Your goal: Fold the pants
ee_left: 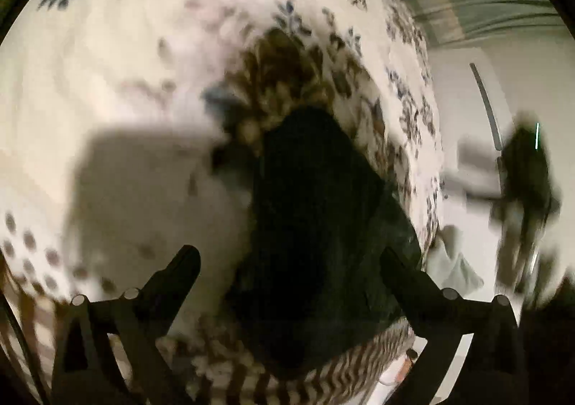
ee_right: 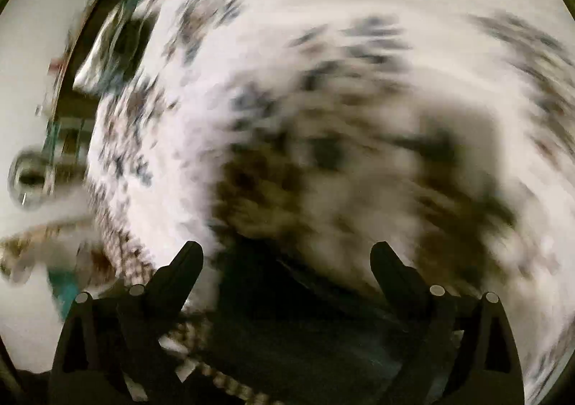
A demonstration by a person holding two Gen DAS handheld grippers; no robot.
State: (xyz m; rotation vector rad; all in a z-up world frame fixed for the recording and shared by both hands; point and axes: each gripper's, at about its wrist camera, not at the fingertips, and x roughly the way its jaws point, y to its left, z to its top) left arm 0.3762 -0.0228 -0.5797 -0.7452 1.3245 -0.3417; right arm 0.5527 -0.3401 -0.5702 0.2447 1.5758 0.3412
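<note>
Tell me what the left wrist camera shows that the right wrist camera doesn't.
Only the left wrist view shows the dark pants as a whole long bundle lying on the bedspread, plus a blurred dark device off beyond the bed's edge; it may be the other gripper.

Only the right wrist view shows a shiny round metal object at its far left, too blurred to name.

Both share the white floral bedspread, dark fabric low between the fingers, and wide-open fingers gripping nothing: left gripper, right gripper.

Motion blur smears the floral bedcover [ee_right: 323, 63] and dark pants [ee_right: 305, 333].
</note>
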